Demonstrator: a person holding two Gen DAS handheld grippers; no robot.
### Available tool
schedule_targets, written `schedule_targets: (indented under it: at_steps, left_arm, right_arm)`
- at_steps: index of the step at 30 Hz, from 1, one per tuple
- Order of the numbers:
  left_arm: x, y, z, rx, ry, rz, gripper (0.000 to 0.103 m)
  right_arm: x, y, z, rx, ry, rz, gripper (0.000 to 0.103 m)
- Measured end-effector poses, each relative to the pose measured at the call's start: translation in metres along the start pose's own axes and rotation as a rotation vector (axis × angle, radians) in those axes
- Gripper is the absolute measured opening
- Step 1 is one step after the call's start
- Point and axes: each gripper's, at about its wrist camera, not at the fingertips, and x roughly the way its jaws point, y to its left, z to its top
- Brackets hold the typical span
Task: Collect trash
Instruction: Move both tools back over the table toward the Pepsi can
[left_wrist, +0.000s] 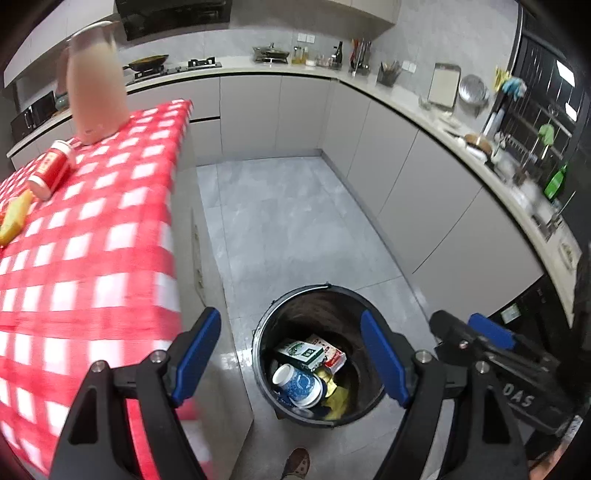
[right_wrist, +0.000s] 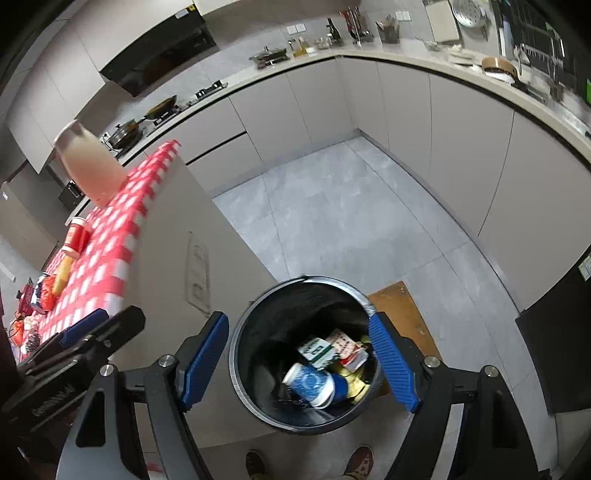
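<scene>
Grey tiled kitchen floor (left_wrist: 295, 221), pale handleless cabinets (left_wrist: 424, 192) wrapping round under a light countertop (left_wrist: 406, 99).

Island with red-and-white checked tablecloth (left_wrist: 92, 258) on the left. On it, far end: tall blurred beige jug (left_wrist: 95, 81), upright. Nearer: red cylindrical canister with white ends (left_wrist: 51, 168), lying on its side; a yellow oblong packet (left_wrist: 14, 218) just beside it. Right wrist view shows more red wrappers further along the cloth, too small to identify.

Round black trash bucket (right_wrist: 240, 373) stands on the floor beside the island, below both grippers. Trash is inside it: blue-and-white patterned paper cup (right_wrist: 312, 384) on its side, green-and-white carton (right_wrist: 317, 349), red-and-white carton (right_wrist: 349, 349), yellow scraps (right_wrist: 356, 384) at the bottom. A brown flat board (right_wrist: 406, 314) lies on the floor behind the bucket.

Left gripper (left_wrist: 291, 360): blue-padded jaws spread wide, nothing between them. Right gripper (right_wrist: 301, 363): same, jaws apart, empty. The two sit side by side, each visible in the other's view.

Person's brown shoes (right_wrist: 360, 461) at the bottom edge, near the bucket.
</scene>
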Motion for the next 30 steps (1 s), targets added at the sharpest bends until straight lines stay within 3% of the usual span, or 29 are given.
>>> schedule_targets:
  at_steps: [4,10,22,30]
  left_arm:
    - [-0.029,0.029,0.004,-0.009,-0.031,-0.003,0.080]
    - [-0.057,0.096,0.003,-0.039,-0.055,0.044,0.080]
    - [-0.096,0.251,-0.009,-0.102,-0.093,0.139,0.080]
    - [-0.105,0.318,-0.001,-0.131,-0.099,0.193,0.080]
  right_arm:
    - [-0.021,0.036,-0.002,-0.005,-0.029,0.012,0.080]
    - [-0.036,0.127,-0.010,-0.067,-0.059,0.066,0.080]
    - [-0.013,0.305,-0.047,-0.154,-0.063,0.125,0.080]
    - [-0.003,0.383,-0.052,-0.220,-0.047,0.157,0.080]
